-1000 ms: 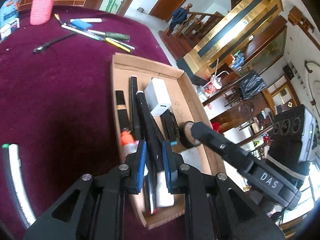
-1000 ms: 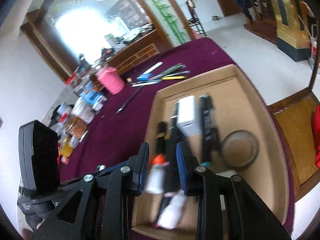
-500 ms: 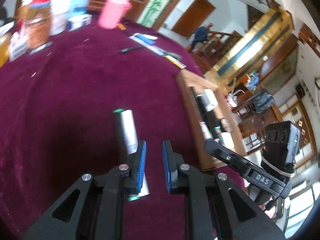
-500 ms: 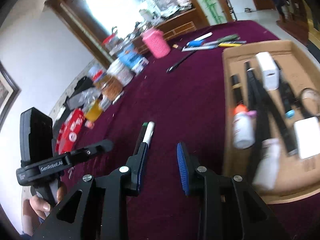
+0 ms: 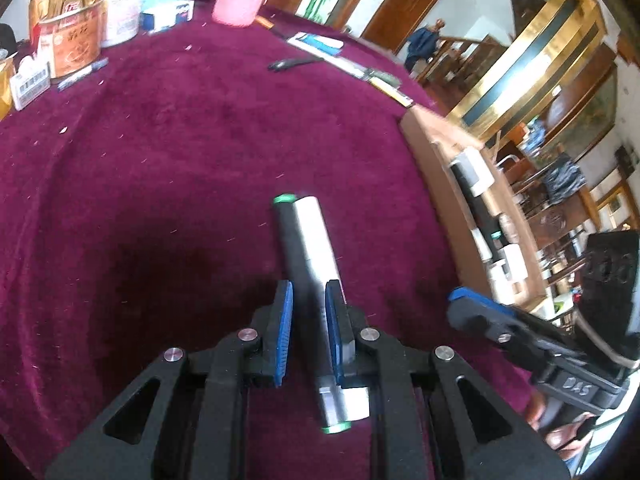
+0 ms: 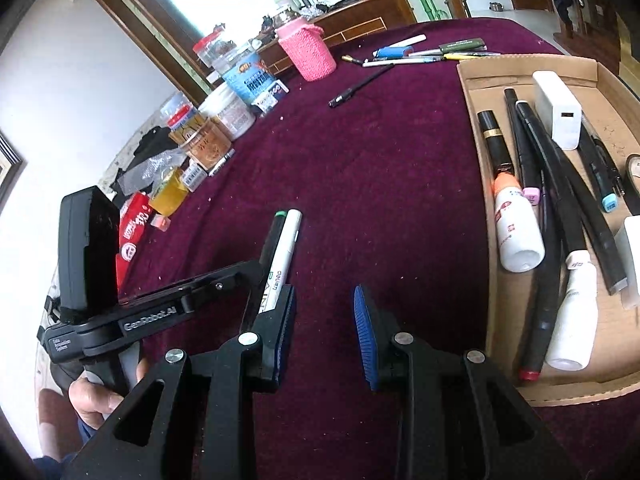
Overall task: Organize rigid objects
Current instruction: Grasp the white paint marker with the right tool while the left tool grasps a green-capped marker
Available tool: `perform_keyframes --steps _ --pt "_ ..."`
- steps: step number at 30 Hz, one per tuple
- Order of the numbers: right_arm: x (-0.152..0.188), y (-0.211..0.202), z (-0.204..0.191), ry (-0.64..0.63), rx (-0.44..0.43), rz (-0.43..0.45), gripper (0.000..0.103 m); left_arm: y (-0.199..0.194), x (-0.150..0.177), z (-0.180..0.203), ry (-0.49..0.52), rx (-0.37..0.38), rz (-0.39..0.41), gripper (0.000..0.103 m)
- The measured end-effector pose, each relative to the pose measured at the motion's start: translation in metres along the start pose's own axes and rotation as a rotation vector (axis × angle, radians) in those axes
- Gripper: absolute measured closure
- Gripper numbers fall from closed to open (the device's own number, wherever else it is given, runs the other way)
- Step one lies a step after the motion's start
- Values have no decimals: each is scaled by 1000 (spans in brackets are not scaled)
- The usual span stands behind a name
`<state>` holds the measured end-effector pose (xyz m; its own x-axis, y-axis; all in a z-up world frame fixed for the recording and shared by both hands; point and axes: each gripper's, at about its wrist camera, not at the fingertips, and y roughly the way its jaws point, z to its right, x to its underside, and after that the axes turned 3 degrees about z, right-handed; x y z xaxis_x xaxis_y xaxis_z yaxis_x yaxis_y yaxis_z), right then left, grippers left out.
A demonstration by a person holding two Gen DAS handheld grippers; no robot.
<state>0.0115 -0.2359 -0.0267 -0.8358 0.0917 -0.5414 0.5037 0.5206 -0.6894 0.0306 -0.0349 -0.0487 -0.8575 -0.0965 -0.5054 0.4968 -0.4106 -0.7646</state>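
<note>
A white paint marker with green ends (image 5: 316, 248) lies on the maroon tablecloth (image 5: 160, 168). My left gripper (image 5: 308, 312) straddles it, blue pads on either side, a gap showing on the left side; the jaws look open around it. The marker also shows in the right wrist view (image 6: 282, 248), with the left gripper over its near end. My right gripper (image 6: 324, 320) is open and empty above the cloth, between the marker and the cardboard tray (image 6: 500, 312). The tray holds several pens, markers, a white charger (image 6: 558, 114) and white bottles (image 6: 516, 228).
A pink knitted cup (image 6: 308, 54), jars and boxes (image 6: 216, 112) line the far left edge. Loose pens (image 6: 424, 52) and a black pen (image 6: 360, 86) lie on the cloth beyond the tray. The table edge drops off to the right of the tray.
Both grippers left the tray and swung left over the cloth. My left gripper has come down around the white marker, which now sits between its pads. My right gripper has opened wider.
</note>
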Motion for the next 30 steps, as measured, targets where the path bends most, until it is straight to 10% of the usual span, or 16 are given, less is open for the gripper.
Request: perform_keyframes --steps 8,30 --pt "4 23 -23 -32 9 -56 74 -4 3 -23 -30 90 9 79" --pt "-2 42 -29 -32 73 -71 73 -3 3 -9 101 -64 62 89"
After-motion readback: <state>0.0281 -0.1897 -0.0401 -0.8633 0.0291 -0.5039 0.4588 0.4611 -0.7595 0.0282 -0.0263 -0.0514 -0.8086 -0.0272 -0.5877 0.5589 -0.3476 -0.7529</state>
